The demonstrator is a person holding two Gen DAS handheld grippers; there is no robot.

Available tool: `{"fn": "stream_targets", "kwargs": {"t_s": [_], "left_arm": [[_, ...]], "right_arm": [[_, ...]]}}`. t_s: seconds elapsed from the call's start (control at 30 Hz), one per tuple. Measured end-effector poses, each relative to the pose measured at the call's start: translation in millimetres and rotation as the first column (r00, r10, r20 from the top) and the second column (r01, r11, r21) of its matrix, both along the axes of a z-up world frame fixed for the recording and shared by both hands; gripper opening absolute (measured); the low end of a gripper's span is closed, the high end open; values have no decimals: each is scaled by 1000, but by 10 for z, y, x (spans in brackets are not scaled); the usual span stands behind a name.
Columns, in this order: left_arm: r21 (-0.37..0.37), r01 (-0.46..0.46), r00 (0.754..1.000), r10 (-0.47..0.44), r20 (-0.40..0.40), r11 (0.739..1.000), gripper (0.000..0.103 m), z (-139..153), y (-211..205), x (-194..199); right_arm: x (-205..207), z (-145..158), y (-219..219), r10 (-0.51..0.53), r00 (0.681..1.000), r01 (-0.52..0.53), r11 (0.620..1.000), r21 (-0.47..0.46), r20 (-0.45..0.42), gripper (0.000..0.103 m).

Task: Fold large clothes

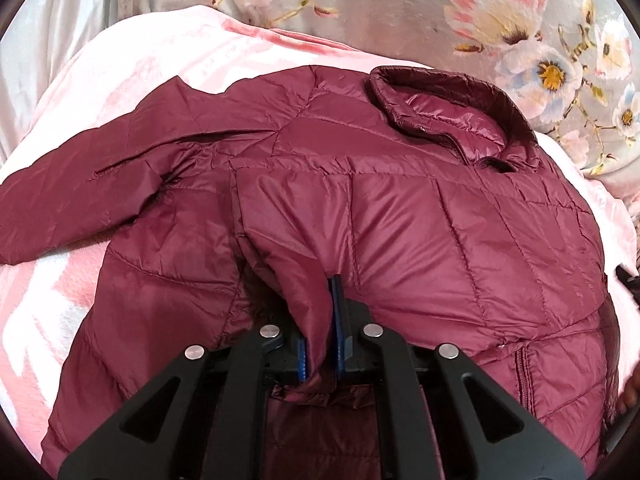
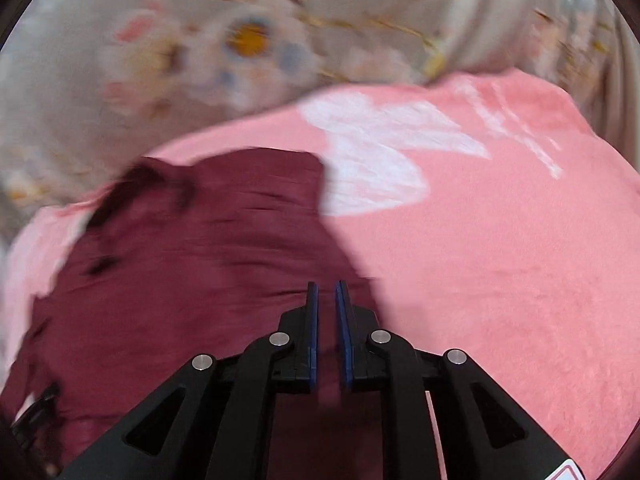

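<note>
The jacket [image 1: 400, 208] was a large, dark maroon quilted puffer with a stand-up collar [image 1: 436, 116] and a front zipper. It lay spread front-up across a pink blanket, collar toward the far side. One sleeve [image 1: 80, 208] stretched out flat to the left. A fold of its front fabric stood lifted near the hem. In the blurred right wrist view, it appeared rumpled.

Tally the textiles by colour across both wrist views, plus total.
Maroon: 1, the jacket
Pink: 1, the blanket
Grey floral: 1, the bedsheet
Total: 3
</note>
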State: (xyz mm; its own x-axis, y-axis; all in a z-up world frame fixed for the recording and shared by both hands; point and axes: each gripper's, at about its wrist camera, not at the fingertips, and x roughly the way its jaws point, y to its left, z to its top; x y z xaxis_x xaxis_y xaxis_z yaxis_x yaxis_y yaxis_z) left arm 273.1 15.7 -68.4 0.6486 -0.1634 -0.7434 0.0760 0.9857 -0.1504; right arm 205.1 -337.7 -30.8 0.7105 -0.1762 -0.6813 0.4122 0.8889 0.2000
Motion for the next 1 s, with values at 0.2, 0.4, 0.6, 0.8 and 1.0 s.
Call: {"fn": "stream_targets", "kwargs": {"t_s": [0.2, 0.4, 0.6, 0.8, 1.0], "left_arm": [[0, 2, 1000, -2, 3, 1000, 10, -3, 7, -6], [-27, 7, 1000, -7, 3, 1000, 11, -7, 30, -11], [-2, 11, 1000, -11, 5, 1000, 12, -5, -12, -17], [-2, 10, 1000, -10, 5, 1000, 13, -6, -18, -16], [-129, -51, 999, 51, -3, 990, 50, 73, 314, -198]], "right_arm": [[224, -16, 1312, 368, 925, -372, 928, -27, -92, 10], [407, -440, 1601, 388, 903, -394, 919, 4, -183, 10], [358, -511, 1669, 380, 909, -392, 919, -41, -173, 9], [351, -501, 1705, 371, 910, -390, 917, -78, -185, 8], [356, -499, 1738, 368, 910, -389, 917, -89, -190, 8]]}}
